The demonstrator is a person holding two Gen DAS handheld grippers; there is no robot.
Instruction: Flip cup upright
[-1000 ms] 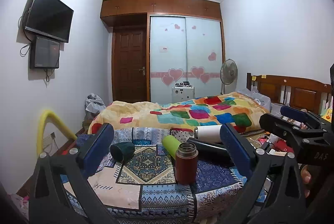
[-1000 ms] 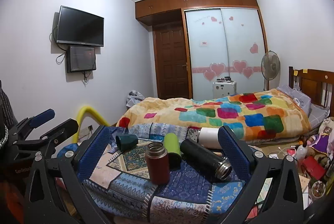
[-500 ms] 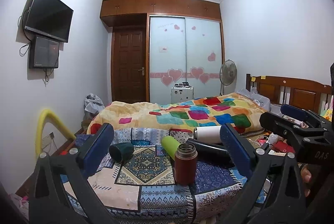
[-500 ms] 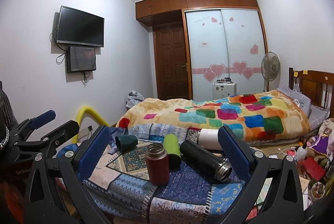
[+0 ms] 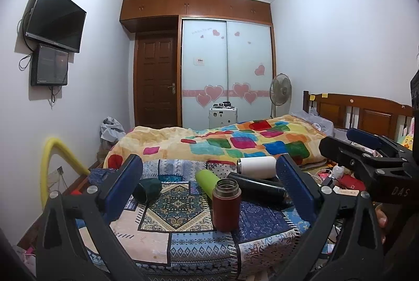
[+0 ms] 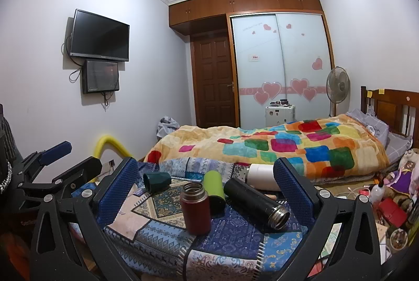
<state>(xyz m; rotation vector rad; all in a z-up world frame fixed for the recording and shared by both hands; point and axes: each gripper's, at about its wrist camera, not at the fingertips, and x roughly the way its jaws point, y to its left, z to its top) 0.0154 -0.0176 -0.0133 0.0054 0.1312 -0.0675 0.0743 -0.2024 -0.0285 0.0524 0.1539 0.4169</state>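
Observation:
Several cups lie on a patterned cloth [image 5: 183, 241] over a small table. A dark red flask [image 5: 226, 205] [image 6: 195, 207] stands upright, mouth open. A lime green cup [image 5: 207, 181] [image 6: 214, 186], a black flask [image 5: 258, 189] [image 6: 255, 202], a white cup [image 5: 256, 167] [image 6: 260, 173] and a dark green cup [image 5: 148, 189] [image 6: 156, 180] lie on their sides. My left gripper [image 5: 209, 192] is open and empty, held back from the table. My right gripper [image 6: 207, 189] is open and empty too, to the right of the left one.
A bed with a colourful quilt [image 5: 235, 142] lies right behind the table. A yellow tube [image 5: 52, 163] arches at the left wall. Clutter covers the floor at the right [image 6: 387, 202]. The right gripper shows in the left wrist view [image 5: 366, 158].
Both grippers have hardly moved; the views have shifted only slightly. Nothing on the table has moved.

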